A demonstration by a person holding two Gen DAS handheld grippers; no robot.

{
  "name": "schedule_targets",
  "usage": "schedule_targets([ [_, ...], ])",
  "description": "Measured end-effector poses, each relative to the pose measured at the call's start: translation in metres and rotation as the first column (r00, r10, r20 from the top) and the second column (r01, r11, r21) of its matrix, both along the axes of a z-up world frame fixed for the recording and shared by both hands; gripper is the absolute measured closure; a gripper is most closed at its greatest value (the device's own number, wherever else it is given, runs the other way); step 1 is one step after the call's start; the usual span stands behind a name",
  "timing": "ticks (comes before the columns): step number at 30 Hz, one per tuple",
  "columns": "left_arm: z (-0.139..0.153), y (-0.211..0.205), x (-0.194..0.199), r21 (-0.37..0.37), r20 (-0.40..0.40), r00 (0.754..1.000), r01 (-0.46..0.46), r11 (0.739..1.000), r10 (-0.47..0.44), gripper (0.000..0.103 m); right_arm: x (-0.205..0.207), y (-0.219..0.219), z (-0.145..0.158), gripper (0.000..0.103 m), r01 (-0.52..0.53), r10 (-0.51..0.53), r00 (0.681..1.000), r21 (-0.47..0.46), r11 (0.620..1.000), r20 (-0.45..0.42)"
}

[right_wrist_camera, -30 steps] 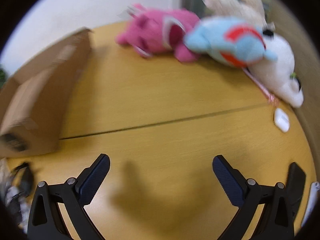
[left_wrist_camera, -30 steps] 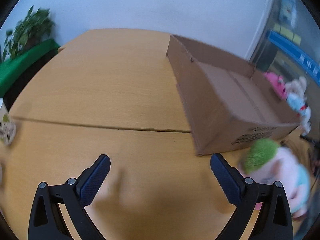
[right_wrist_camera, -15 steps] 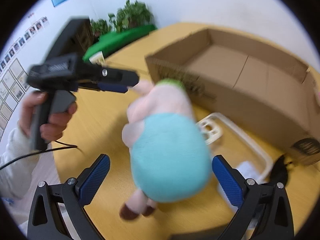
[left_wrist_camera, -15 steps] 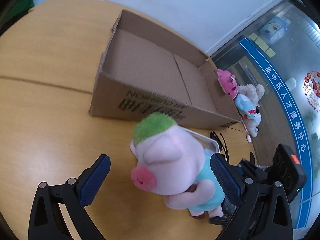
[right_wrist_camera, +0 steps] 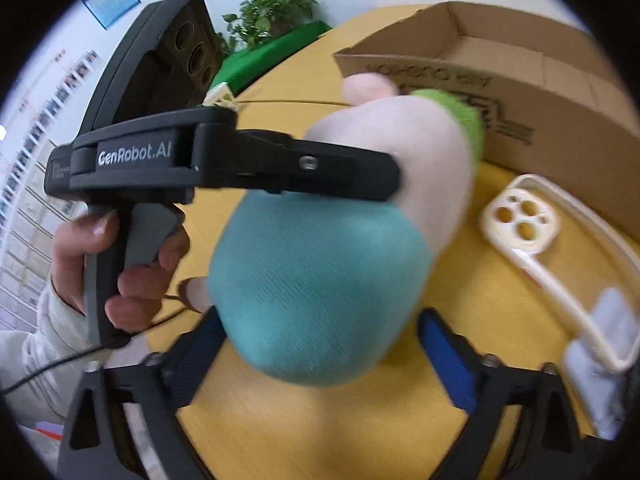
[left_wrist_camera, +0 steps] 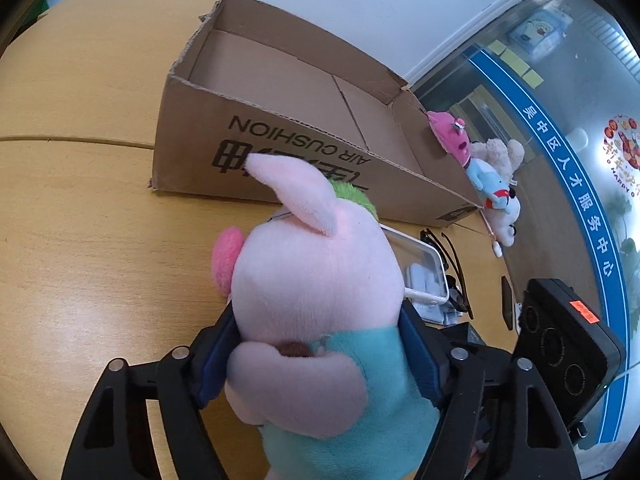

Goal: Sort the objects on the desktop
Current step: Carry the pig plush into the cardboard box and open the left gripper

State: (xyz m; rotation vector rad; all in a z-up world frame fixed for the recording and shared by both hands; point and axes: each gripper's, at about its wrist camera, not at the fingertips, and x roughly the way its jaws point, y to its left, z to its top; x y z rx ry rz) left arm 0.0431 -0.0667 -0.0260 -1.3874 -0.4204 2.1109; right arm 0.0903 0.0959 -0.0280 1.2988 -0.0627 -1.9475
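A pink pig plush (left_wrist_camera: 316, 272) with green hair and a teal shirt stands on the wooden desk in front of an empty cardboard box (left_wrist_camera: 180, 148). My left gripper (left_wrist_camera: 316, 356) is closing on it, and both blue pads press into its sides at the neck. In the right wrist view the pig's teal body (right_wrist_camera: 320, 288) fills the space between the jaws of my right gripper (right_wrist_camera: 320, 352), which are also closing. The left pad touches the fabric, but the right pad (right_wrist_camera: 444, 352) stands clear of it. A hand (right_wrist_camera: 132, 264) holds the left gripper's handle.
A white phone case (right_wrist_camera: 520, 220) and a small white pack (right_wrist_camera: 600, 328) lie right of the pig, beside dark sunglasses (left_wrist_camera: 456, 280). Pink (left_wrist_camera: 448, 132) and blue-white plush toys (left_wrist_camera: 492, 188) lie past the box's far end. A plant (right_wrist_camera: 276, 12) stands beyond the desk.
The right gripper swung from the far plush toys to the pig. Both grippers moved in on it. The left jaws went from wide open to pressing it, and the right jaws narrowed.
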Motion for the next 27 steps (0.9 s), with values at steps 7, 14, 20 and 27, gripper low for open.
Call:
schedule_targets([
  [7,0.058,-0.006,0.017,0.033,-0.132,0.991,-0.023,0.999,0.027,0.035,0.015,0.02,0.031,0.028,0.007,-0.019,0.993,-0.103,0.995,-0.116],
  [14,0.177,0.014,-0.026,0.045,-0.403,0.915,-0.018,0.999,0.035,0.035,-0.016,0.048,0.132,0.028,-0.045,-0.007,0.919,-0.123,0.991,-0.394],
  [20,0.255,0.027,-0.112,0.049,-0.506,0.861,-0.03,0.998,0.051,0.035,-0.095,0.064,0.223,0.028,-0.063,-0.004,0.86,-0.115,0.991,-0.51],
  [27,0.279,0.027,-0.206,0.045,-0.455,0.887,-0.061,0.997,0.075,0.035,-0.23,0.052,0.253,0.028,-0.068,-0.005,0.872,-0.132,0.989,-0.49],
])
